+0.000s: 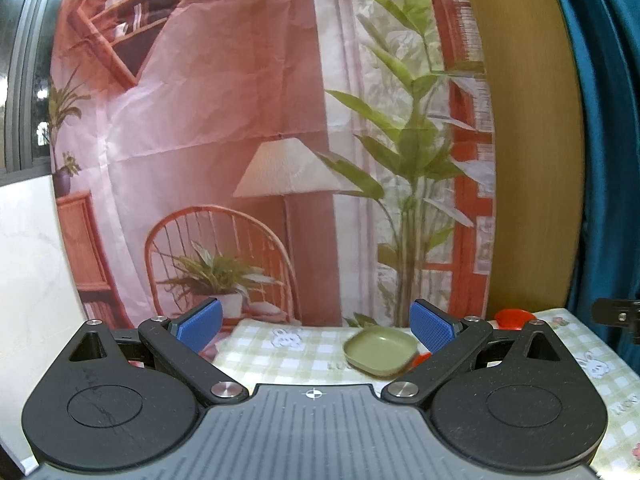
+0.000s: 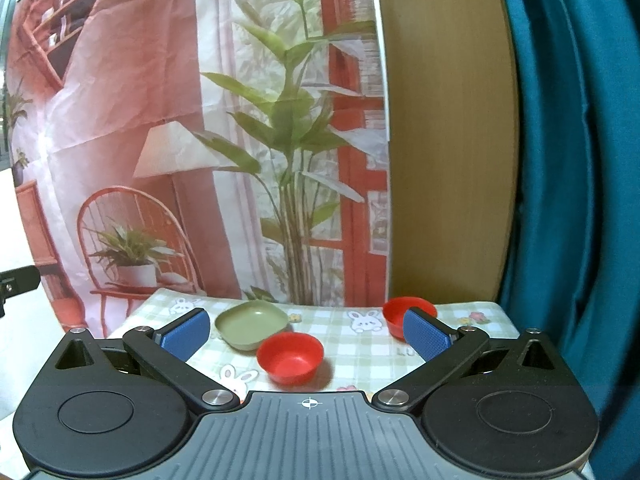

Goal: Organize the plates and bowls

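An olive green square plate [image 2: 252, 323] sits on the checked tablecloth [image 2: 352, 344], seen also in the left wrist view [image 1: 379, 350]. A red bowl [image 2: 290, 357] stands just in front of it to the right. A second red bowl [image 2: 396, 312] stands at the far right, partly behind my right finger; its rim shows in the left wrist view [image 1: 514, 316]. My left gripper [image 1: 316, 326] is open and empty, held above the table's near side. My right gripper [image 2: 306, 334] is open and empty, with the near red bowl between its fingers in the view.
A printed backdrop cloth [image 2: 200, 140] of a room hangs right behind the table. A wooden panel [image 2: 444, 140] and a teal curtain [image 2: 580, 200] stand to the right. A white wall surface [image 1: 32, 260] lies to the left. The other gripper's edge [image 1: 618, 316] shows at right.
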Available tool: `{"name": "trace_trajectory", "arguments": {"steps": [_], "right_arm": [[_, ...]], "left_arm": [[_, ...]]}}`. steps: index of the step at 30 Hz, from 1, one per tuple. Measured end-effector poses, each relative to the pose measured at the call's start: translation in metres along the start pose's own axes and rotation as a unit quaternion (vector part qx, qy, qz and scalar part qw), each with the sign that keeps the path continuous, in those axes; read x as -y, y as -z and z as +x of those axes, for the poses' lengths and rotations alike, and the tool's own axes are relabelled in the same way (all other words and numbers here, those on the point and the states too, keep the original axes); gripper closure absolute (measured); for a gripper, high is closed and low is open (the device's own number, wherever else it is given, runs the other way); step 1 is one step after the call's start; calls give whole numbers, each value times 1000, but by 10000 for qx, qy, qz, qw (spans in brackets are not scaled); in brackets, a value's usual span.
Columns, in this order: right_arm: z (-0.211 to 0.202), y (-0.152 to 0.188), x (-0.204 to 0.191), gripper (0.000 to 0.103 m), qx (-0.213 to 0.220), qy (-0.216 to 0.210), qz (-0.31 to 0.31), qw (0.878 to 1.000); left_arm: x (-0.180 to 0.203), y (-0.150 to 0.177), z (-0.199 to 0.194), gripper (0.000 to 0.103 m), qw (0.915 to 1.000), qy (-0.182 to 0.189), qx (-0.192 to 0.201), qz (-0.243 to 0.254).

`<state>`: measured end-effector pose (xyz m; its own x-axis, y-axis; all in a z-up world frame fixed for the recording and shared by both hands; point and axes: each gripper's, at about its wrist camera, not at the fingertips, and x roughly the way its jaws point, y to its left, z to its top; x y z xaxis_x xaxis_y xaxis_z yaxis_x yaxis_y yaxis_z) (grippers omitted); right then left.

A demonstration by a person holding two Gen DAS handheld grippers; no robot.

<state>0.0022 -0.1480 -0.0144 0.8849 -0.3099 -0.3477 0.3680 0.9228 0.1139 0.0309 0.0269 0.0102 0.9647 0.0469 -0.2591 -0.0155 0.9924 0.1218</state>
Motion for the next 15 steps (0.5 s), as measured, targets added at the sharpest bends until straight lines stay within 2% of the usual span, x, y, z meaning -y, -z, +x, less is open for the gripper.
{"name": "trace_trajectory", "arguments": {"steps": [5,13,15], "right_arm": [[27,-6,-6,0,-70,-162,-10,9998],[80,-7,-26,0,-289,-540,53,9981],[97,-5,-37,1,-375,-660,-27,9971]], "left_arm": [[-19,-5,25,2,9995,-281,22,134],[-64,-7,65,3,9982,-524,-210,218],[-77,-5,77,8,9979,-573,-276,159]]}}
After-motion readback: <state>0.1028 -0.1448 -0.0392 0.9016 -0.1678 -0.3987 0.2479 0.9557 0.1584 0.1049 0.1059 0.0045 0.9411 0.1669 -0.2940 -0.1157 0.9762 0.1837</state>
